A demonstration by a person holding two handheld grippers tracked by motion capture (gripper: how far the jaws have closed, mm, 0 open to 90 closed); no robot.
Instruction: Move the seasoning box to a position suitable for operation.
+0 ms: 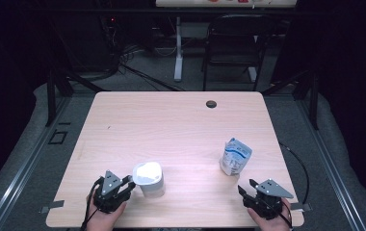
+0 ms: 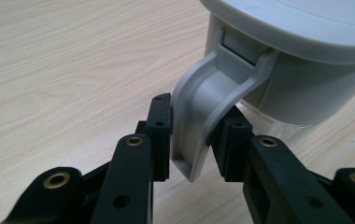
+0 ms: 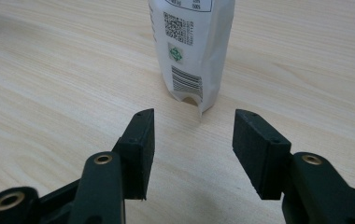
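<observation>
At the table's (image 1: 123, 120) near left edge, the left gripper (image 2: 192, 140) has its jaws clamped on the jug's (image 1: 148, 179) handle (image 2: 203, 107) (low, near its tip); a tug could slip it off or tip the jug; the right gripper (image 3: 192, 144) waits, jaws apart, before the pouch (image 3: 192, 46).

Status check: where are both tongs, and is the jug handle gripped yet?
Left tongs clamped on the jug handle, white jug upright. Right tongs open, empty, short of the standing pouch. Table between them unobstructed.
</observation>
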